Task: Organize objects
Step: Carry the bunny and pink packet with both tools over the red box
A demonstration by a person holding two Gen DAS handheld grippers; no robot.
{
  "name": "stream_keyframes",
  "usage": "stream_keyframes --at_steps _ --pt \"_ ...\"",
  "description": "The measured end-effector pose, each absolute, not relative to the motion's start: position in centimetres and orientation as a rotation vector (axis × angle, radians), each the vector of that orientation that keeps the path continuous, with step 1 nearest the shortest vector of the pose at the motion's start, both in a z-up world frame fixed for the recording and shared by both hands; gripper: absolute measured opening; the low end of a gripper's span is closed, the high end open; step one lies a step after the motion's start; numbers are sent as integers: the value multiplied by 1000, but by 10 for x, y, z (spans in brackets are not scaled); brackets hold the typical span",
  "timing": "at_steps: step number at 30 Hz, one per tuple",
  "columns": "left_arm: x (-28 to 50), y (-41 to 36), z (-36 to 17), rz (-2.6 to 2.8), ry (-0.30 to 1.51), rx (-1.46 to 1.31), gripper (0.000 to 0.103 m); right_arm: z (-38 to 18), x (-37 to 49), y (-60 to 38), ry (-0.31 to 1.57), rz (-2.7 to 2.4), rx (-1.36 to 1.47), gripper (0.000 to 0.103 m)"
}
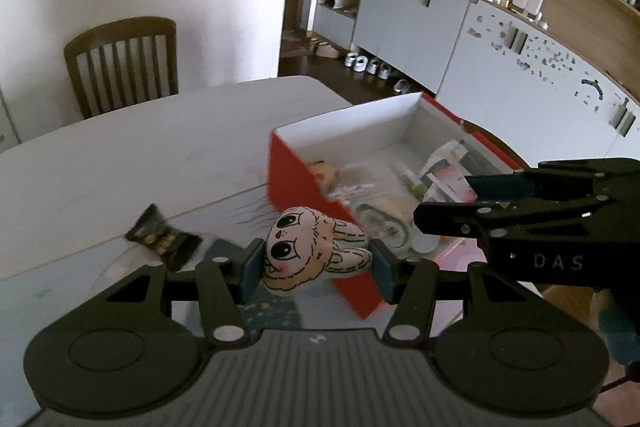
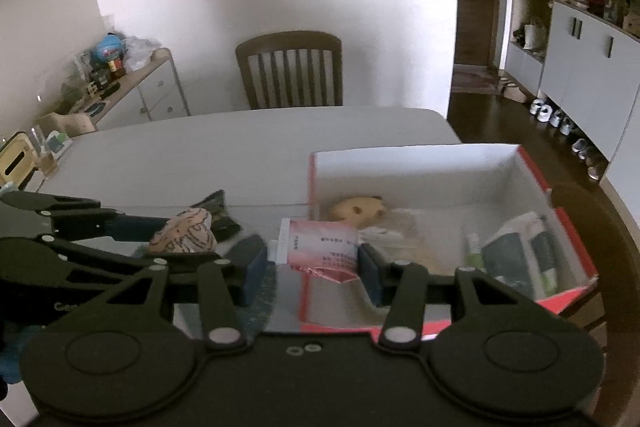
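Above the table (image 1: 120, 147), left gripper (image 1: 316, 259) clamps the bunny (image 1: 308, 247), right gripper (image 2: 316, 259) pinches a packet (image 2: 320, 243); grippers crowd together, could collide near the box (image 2: 440, 163).

Hidden and blurred parts in your two wrist views

Your red box's (image 1: 304, 183) contents smear together, unreadable; print on the pink packet (image 2: 320, 247) is too blurred; the dark wrapper (image 2: 218, 215) sits half hidden behind the rabbit toy (image 2: 186, 233).

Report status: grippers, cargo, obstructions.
Left gripper shut on bunny plush. Right gripper shut on pink packet. Red box ahead, open. Nothing blocking.
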State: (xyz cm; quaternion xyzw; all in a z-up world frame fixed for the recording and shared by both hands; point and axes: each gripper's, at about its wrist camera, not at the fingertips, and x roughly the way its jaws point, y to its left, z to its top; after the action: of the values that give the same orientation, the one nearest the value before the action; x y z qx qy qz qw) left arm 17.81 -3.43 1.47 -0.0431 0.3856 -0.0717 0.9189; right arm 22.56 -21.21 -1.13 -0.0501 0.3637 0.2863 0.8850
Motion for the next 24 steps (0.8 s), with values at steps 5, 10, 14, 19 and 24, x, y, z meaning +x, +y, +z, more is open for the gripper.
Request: stream_keyframes --at_steps 5,10,14,19,24 --pt "193 -64 15 -164 792 -68 55 -15 238 -241 756 568 -106 49" --pt "215 -90 12 -176 801 -41 55 -26 256 -267 769 537 -123 49" --pt "237 -108 7 -182 820 -26 55 -37 268 -280 779 520 -158 49" --pt "260 -123 -1 -177 839 -17 55 -53 286 -291 802 505 -187 49" --pt "286 -138 -16 -167 875 6 55 -72 301 -294 839 516 -225 49"
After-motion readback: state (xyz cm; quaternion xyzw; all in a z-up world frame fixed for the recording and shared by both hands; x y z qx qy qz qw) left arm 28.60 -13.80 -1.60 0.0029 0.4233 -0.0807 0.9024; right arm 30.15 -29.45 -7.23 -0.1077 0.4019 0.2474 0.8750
